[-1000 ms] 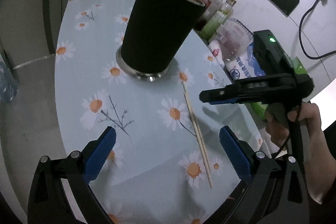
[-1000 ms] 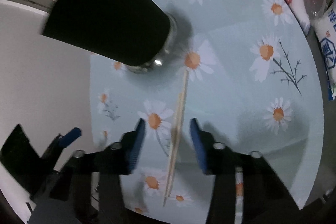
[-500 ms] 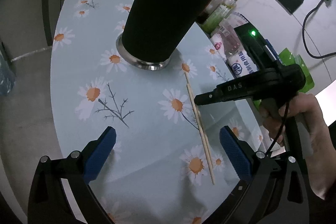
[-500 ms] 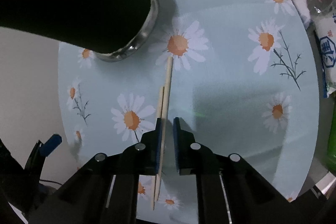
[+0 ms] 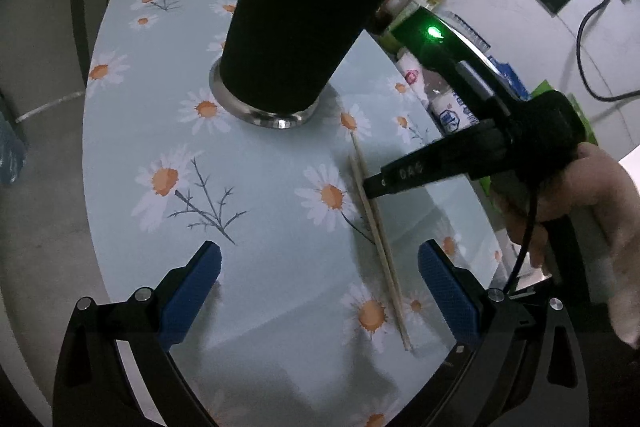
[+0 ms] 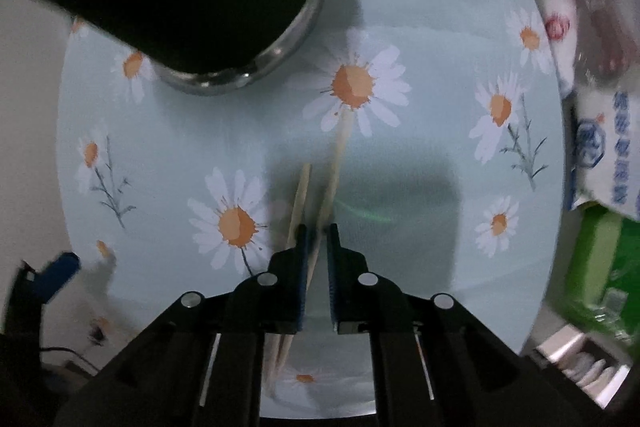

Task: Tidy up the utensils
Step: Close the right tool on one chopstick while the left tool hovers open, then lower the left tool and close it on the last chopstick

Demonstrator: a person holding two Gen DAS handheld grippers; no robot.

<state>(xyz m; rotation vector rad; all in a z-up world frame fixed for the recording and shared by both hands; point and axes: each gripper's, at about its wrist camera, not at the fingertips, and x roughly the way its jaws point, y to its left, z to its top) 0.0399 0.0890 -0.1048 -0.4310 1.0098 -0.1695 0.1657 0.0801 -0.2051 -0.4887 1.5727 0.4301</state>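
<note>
Two pale wooden chopsticks [image 5: 376,223] lie side by side on the daisy-print surface [image 5: 260,195], just in front of the black cup [image 5: 304,27]. The right tongs [image 6: 316,231] are clamped on them. The left tongs [image 5: 320,267] hang wide open, empty, near the surface's front edge.

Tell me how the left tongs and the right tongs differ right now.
The left tongs stand wide open with nothing between the pads; the right tongs are shut on the chopsticks.
The left tongs hang clear above the daisy tablecloth; the right tongs reach down to the chopsticks lying on it.
Both have black frames and blue pads, and both are near the black cup.
</note>
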